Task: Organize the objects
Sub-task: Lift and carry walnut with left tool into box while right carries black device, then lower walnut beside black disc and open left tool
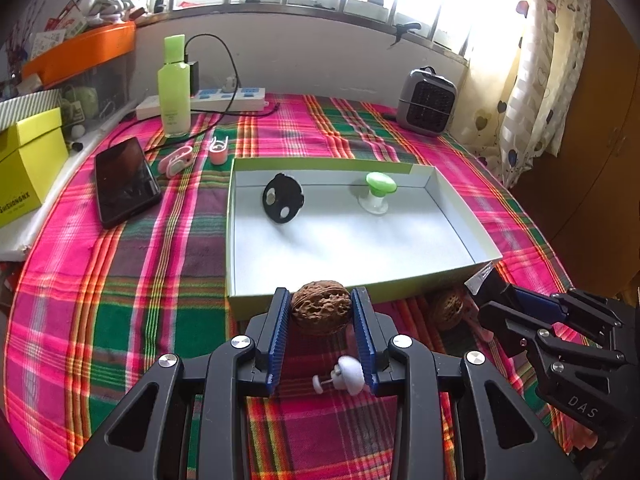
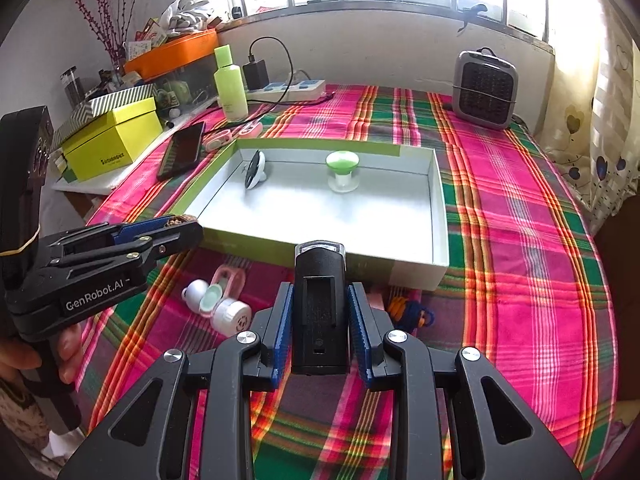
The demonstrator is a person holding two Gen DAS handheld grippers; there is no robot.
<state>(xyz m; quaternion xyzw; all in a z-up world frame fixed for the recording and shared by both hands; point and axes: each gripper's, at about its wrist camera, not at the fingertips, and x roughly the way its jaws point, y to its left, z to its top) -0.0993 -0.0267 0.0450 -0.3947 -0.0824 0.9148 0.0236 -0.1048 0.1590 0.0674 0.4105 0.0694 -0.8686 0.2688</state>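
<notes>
Step in hand, as judged: both loads are gripped and sit short of the shallow white-lined cardboard box with green outer walls [image 1: 460, 216], so the carry over its near wall comes next. To do it well, clear that wall with each load before lowering, keep the squeeze steady, and set each piece on bare floor of the box rather than dropping it. The walnut is round and hard, so it could roll once freed; release low, near a wall.

Left tongs [image 1: 321, 312]: narrowly parted, blue ribbed pads pressed on either side of a brown wrinkled walnut [image 1: 321, 307]. The walnut hangs just short of the box's near wall. Below these tongs, on the plaid-clothed surface [image 1: 120, 300], lies a small white earbud-like piece [image 1: 347, 374]. Ahead of them in the box: a black disc-shaped part with white spots [image 1: 282, 199] to the left, a green-capped white knob [image 1: 378, 192] to the right.

Right tongs [image 2: 320, 316]: also narrowly parted, pads clamped on the flanks of a black rectangular plastic device with a clear end cap [image 2: 320, 304], held upright along the fingers, its cap just at the box's near wall. To their left on the cloth lie a white and pink set of small cases [image 2: 224, 300]; to their right, a blue-and-orange corded item [image 2: 412, 312], too small to identify.

Risk, as judged: the two tongs are close together; enter the box side by side, well spaced.
</notes>
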